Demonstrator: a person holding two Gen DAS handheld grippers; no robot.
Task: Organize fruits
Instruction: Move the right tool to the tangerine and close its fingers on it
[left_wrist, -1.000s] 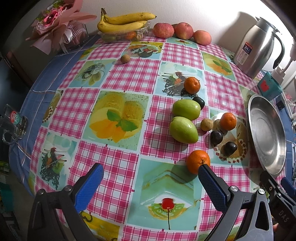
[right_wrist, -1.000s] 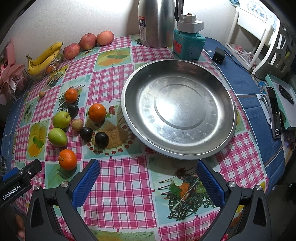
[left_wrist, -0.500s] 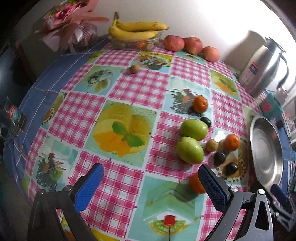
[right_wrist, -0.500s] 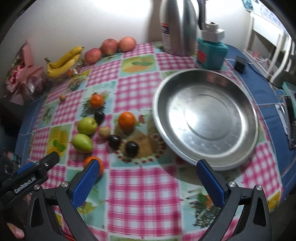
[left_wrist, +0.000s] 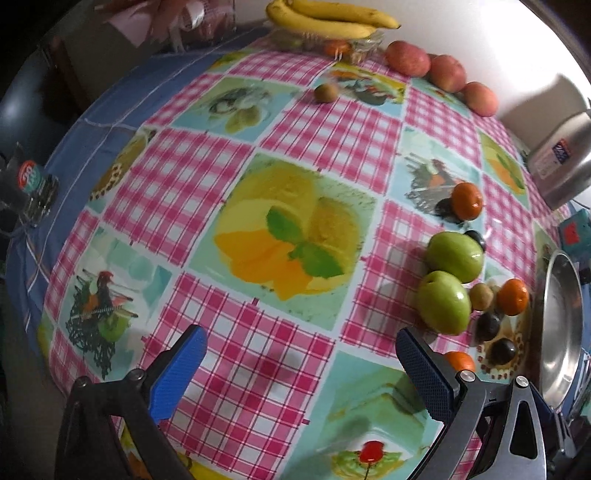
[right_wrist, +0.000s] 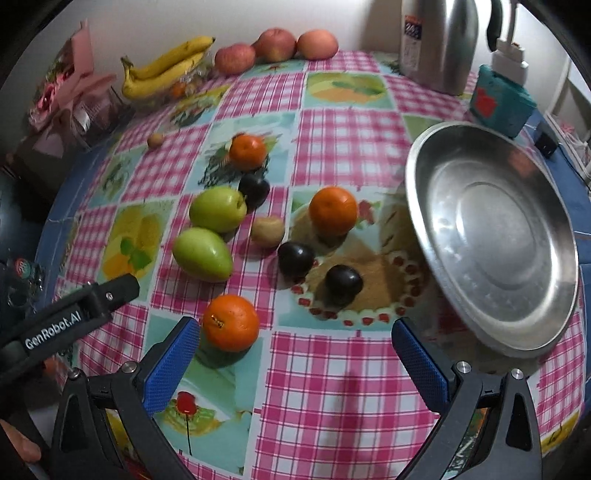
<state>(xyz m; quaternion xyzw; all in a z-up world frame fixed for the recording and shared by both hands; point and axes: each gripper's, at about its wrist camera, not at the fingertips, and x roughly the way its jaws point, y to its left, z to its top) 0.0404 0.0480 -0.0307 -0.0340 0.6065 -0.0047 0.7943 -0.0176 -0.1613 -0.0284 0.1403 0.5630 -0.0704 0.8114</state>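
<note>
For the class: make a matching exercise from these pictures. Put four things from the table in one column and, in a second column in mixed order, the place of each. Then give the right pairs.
Column 1
1. yellow banana bunch
2. round steel plate
3. nearest orange tangerine
4. tall steel thermos jug

Column 2
A. just ahead of the right gripper's left finger
B. far back by the wall, left of three red apples
C. back right, behind the teal box
D. right of the loose fruit, nothing on it

Pairs: 1-B, 2-D, 3-A, 4-C
</note>
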